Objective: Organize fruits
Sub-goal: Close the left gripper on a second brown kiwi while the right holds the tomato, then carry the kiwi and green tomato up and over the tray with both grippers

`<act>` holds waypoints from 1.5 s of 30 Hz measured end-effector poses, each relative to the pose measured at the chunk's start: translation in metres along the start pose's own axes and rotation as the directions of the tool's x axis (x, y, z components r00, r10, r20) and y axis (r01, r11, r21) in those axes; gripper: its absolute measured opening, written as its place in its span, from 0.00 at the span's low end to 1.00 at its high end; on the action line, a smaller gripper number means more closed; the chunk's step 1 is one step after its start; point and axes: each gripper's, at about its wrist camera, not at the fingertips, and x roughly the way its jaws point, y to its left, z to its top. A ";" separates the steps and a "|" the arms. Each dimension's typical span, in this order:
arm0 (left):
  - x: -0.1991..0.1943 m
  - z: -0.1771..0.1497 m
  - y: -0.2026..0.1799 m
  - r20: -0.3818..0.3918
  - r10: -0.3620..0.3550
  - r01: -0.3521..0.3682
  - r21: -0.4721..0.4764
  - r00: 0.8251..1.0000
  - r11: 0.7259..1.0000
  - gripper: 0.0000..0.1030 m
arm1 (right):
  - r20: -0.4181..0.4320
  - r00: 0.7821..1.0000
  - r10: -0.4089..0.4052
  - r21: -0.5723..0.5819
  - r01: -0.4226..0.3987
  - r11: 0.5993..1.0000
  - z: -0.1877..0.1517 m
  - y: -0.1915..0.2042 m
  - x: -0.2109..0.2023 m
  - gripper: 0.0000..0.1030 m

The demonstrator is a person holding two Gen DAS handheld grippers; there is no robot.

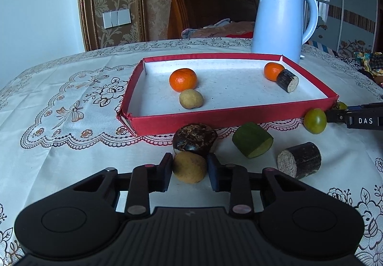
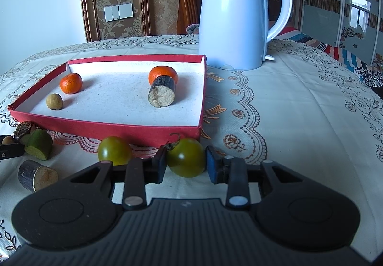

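Note:
A red tray (image 1: 182,120) (image 2: 115,128) holds two tangerines (image 1: 183,79) (image 1: 271,69), a tan longan (image 1: 191,99) and a dark sugarcane piece (image 1: 288,80). My left gripper (image 1: 190,166) is shut on a second tan longan (image 1: 189,168) on the cloth, just before a dark water chestnut (image 1: 195,139). My right gripper (image 2: 185,162) is shut on a green tomato (image 2: 186,157) by the tray's front right corner. Another green tomato (image 2: 114,150) (image 1: 314,120), a green cut piece (image 1: 252,142) (image 2: 39,144) and a second sugarcane piece (image 1: 300,163) (image 2: 37,175) lie in front of the tray.
A pale blue kettle (image 1: 283,18) (image 2: 235,14) stands behind the tray's right end. The white embroidered tablecloth (image 1: 71,98) covers the table. A wooden chair (image 1: 205,7) and bedding lie beyond the far edge.

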 end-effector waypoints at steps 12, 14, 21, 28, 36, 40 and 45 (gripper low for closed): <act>-0.012 0.001 0.000 0.067 -0.001 0.002 -0.003 0.998 1.000 0.30 | 0.043 0.999 -0.018 0.022 0.017 1.000 -0.001 -0.004 -0.007 0.30; -0.014 0.001 0.000 0.086 0.002 -0.002 -0.004 0.996 1.000 0.30 | 0.056 0.998 -0.021 0.028 0.019 0.999 -0.001 -0.005 -0.010 0.30; -0.016 0.003 0.002 0.106 0.009 -0.007 -0.018 0.994 1.000 0.30 | 0.103 0.994 -0.031 0.056 0.025 0.998 -0.002 -0.010 -0.018 0.30; -0.032 0.003 0.002 0.203 -0.004 0.007 -0.015 0.979 1.000 0.30 | 0.143 0.989 -0.048 0.076 0.037 0.996 -0.003 -0.012 -0.024 0.30; -0.040 -0.005 -0.002 0.191 -0.023 0.020 0.015 0.981 1.000 0.28 | 0.125 0.992 -0.026 0.087 0.016 0.996 -0.003 -0.014 -0.021 0.30; -0.051 -0.010 -0.008 0.244 -0.054 0.037 0.073 0.968 0.997 0.24 | 0.121 0.993 -0.018 0.091 0.007 0.996 -0.003 -0.014 -0.020 0.30; -0.059 -0.017 -0.013 0.232 -0.069 0.041 0.122 0.970 0.992 0.26 | 0.116 0.993 -0.013 0.110 0.000 0.994 -0.003 -0.017 -0.019 0.30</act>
